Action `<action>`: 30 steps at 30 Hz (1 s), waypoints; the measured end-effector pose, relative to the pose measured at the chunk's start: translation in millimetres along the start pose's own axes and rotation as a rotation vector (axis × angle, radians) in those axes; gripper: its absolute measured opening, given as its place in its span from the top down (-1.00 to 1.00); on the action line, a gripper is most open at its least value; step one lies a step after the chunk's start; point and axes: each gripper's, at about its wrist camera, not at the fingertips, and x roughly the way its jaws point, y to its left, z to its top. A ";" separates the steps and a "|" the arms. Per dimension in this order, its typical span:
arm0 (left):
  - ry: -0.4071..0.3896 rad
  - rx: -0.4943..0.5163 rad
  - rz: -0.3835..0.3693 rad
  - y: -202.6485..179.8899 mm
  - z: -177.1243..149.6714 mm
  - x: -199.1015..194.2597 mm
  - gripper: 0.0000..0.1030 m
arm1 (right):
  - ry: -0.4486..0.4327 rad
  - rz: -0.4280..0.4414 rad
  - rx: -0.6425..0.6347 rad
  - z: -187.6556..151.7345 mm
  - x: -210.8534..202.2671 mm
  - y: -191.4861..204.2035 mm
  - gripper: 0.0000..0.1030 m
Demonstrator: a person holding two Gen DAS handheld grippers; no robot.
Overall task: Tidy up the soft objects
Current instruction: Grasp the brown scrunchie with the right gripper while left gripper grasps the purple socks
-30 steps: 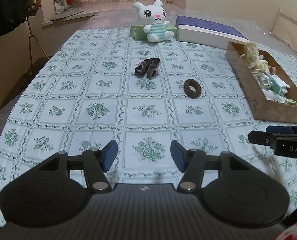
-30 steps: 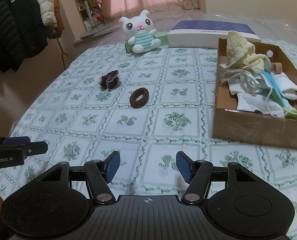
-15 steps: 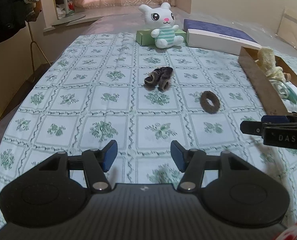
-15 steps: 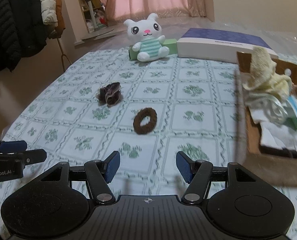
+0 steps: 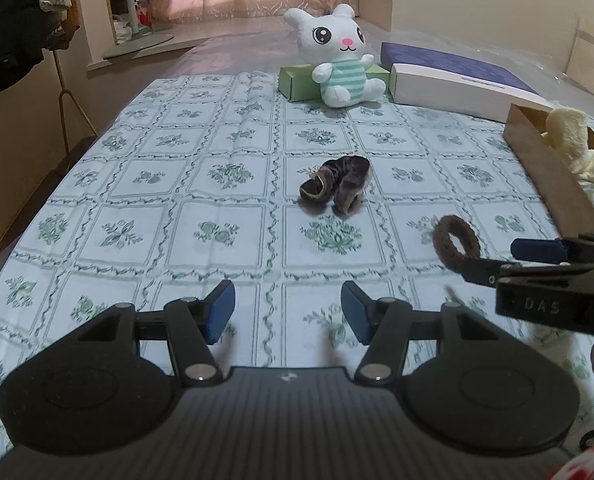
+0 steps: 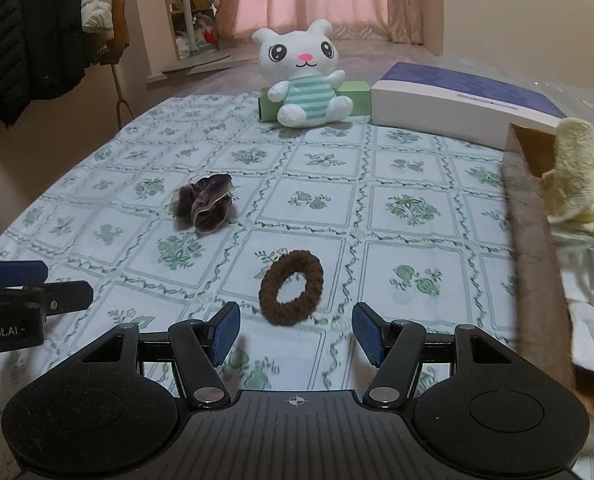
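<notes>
A brown fuzzy hair ring point(image 6: 291, 289) lies flat on the flowered cloth just ahead of my right gripper point(image 6: 295, 334), which stands open and empty. The same ring point(image 5: 455, 246) shows at the right of the left wrist view, partly behind the right gripper's fingers point(image 5: 537, 250). Farther off lies a dark crumpled scrunchie point(image 5: 337, 188), straight ahead of my open, empty left gripper point(image 5: 287, 312); it also appears as the scrunchie point(image 6: 205, 208) left of the ring. A white plush bunny point(image 6: 303, 76) sits at the far end.
A cardboard box point(image 6: 537, 248) with a yellow towel point(image 6: 577, 168) and white cloths stands at the right. Behind the bunny lie a green carton point(image 5: 297, 82) and a white-and-purple box point(image 5: 457, 80). Coats point(image 6: 37, 28) hang on a rack at the left.
Both grippers have moved forward and lower over the cloth. The ring and scrunchie now look larger and nearer; the cardboard box has slid toward the right edge. Jaws unchanged.
</notes>
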 end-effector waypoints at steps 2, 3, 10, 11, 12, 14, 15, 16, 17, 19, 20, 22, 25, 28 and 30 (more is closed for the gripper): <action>-0.003 0.002 -0.003 -0.8 1.9 5.7 -0.08 | 0.002 -0.001 -0.009 1.4 6.6 0.8 -0.21; -0.004 0.004 -0.005 -1.5 3.2 9.1 -0.08 | 0.005 -0.005 -0.015 2.0 11.6 1.8 -0.21; -0.021 0.019 -0.011 -3.6 12.1 27.3 -0.09 | 0.013 -0.026 -0.041 3.3 33.8 5.0 -0.20; -0.022 0.022 -0.012 -4.0 13.7 29.8 -0.09 | 0.011 -0.029 -0.054 4.2 35.3 5.8 -0.18; -0.024 0.025 -0.015 -4.4 15.4 32.2 -0.09 | 0.010 -0.035 -0.063 4.9 36.6 6.4 -0.03; -0.034 0.026 -0.025 -4.8 18.5 35.6 -0.11 | 0.006 -0.043 -0.083 6.8 39.0 6.5 0.28; -0.037 0.027 -0.031 -5.3 20.3 37.4 -0.14 | 0.003 -0.044 -0.098 8.0 40.0 6.9 0.38; -0.041 0.029 -0.037 -5.7 22.4 39.3 -0.16 | 0.002 -0.047 -0.112 9.3 40.8 7.2 0.44; -0.045 0.031 -0.040 -6.3 24.2 40.8 -0.18 | 0.000 -0.047 -0.121 10.4 41.4 7.0 0.58; -0.057 0.032 -0.046 -7.5 28.1 44.5 -0.18 | -0.002 -0.043 -0.125 12.9 43.0 4.7 0.61; -0.065 0.030 -0.051 -8.5 30.5 46.9 -0.18 | -0.004 -0.045 -0.127 14.1 43.6 3.5 0.62; -0.071 0.030 -0.064 -11.1 35.3 52.9 -0.18 | -0.016 -0.060 -0.128 17.8 44.7 0.0 0.62; -0.084 0.046 -0.075 -16.5 41.3 62.8 -0.21 | -0.030 -0.073 -0.114 25.9 45.8 -6.4 0.62; -0.090 0.064 -0.073 -21.2 47.2 75.2 -0.24 | -0.044 -0.084 -0.109 34.7 45.8 -12.5 0.62; -0.098 0.072 -0.077 -23.2 50.9 82.9 -0.24 | -0.048 -0.089 -0.104 39.1 46.2 -16.3 0.62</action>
